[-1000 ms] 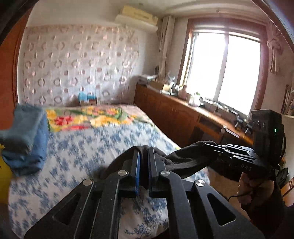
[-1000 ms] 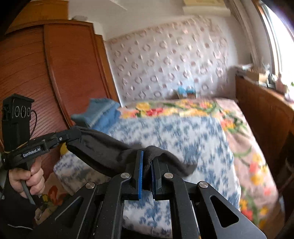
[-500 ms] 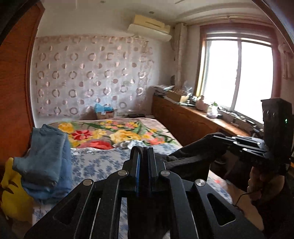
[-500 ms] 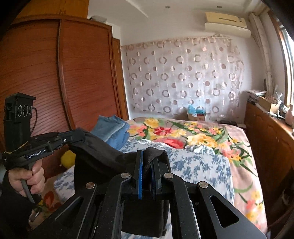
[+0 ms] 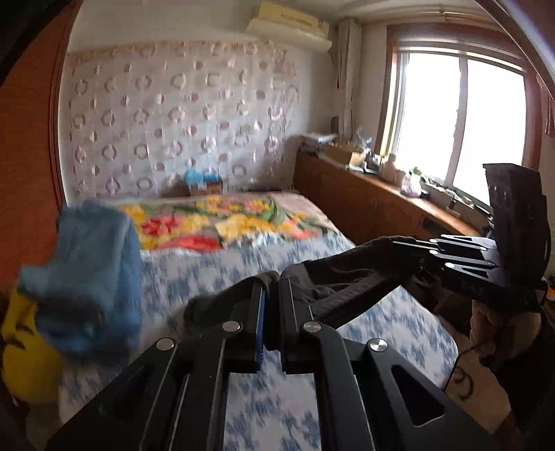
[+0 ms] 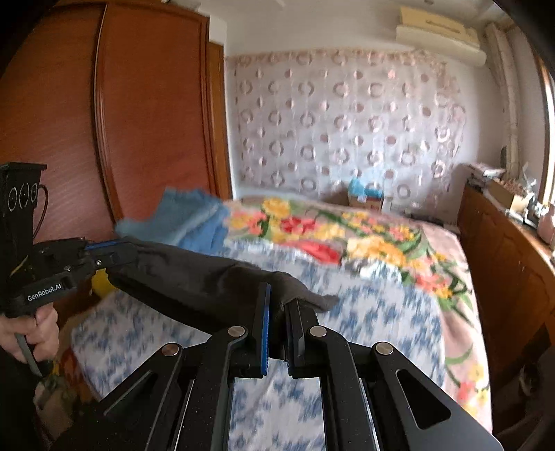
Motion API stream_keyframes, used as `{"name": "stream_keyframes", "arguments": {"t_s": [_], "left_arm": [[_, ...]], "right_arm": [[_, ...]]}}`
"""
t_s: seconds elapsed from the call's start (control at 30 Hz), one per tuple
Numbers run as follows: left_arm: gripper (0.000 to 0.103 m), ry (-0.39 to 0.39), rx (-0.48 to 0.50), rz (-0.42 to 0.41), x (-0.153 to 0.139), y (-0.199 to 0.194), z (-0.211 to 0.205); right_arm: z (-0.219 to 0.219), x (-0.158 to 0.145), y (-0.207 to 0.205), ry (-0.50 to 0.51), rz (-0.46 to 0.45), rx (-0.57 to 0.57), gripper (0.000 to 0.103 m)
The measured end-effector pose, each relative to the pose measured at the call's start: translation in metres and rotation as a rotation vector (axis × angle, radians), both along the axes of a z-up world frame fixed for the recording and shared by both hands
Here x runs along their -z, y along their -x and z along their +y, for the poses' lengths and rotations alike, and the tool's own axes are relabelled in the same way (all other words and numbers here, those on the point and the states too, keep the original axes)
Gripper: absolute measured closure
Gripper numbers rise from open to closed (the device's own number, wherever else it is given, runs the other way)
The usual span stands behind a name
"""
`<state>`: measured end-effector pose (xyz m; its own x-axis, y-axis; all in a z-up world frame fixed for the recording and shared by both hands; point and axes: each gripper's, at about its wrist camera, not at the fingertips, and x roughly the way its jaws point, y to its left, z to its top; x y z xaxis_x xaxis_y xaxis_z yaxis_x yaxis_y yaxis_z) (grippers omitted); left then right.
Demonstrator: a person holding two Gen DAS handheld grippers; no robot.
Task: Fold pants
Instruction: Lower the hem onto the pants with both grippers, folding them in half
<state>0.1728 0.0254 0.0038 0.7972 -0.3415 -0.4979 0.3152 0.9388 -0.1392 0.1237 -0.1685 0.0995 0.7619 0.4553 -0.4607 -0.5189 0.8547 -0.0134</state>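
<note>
both fingers clamped on black pants, stretched above bed

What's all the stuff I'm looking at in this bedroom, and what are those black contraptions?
pants: one, black, stretched in the air between the two grippers, above the bed
bed: one, blue-and-white floral sheet, fills the middle
floral blanket: one, red, yellow and green, at the far end of the bed
folded blue clothes: one stack, on the bed's left edge
yellow item: one, under the blue stack
wardrobe: one, reddish wood, left of the bed
air conditioner: one, cream, high on the wall
window: one, bright, right
left gripper: black, shut on pants
right gripper: black, shut on pants
hand: holds the left gripper's handle
</note>
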Motion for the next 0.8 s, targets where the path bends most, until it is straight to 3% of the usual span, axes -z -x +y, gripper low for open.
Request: {"name": "stream_keyframes", "arguments": {"t_s": [0.13,0.8], "left_arm": [[0.096,-0.003,0.015,0.041,0.018,0.017,-0.005],[0.096,0.060,0.028,0.130,0.061,0.088,-0.004]], "right_arm": [[0.005,0.019,0.012,0.020,0.058,-0.014,0.096],[-0.019,0.041,0.050,-0.031,0.182,-0.034,0.096]]}}
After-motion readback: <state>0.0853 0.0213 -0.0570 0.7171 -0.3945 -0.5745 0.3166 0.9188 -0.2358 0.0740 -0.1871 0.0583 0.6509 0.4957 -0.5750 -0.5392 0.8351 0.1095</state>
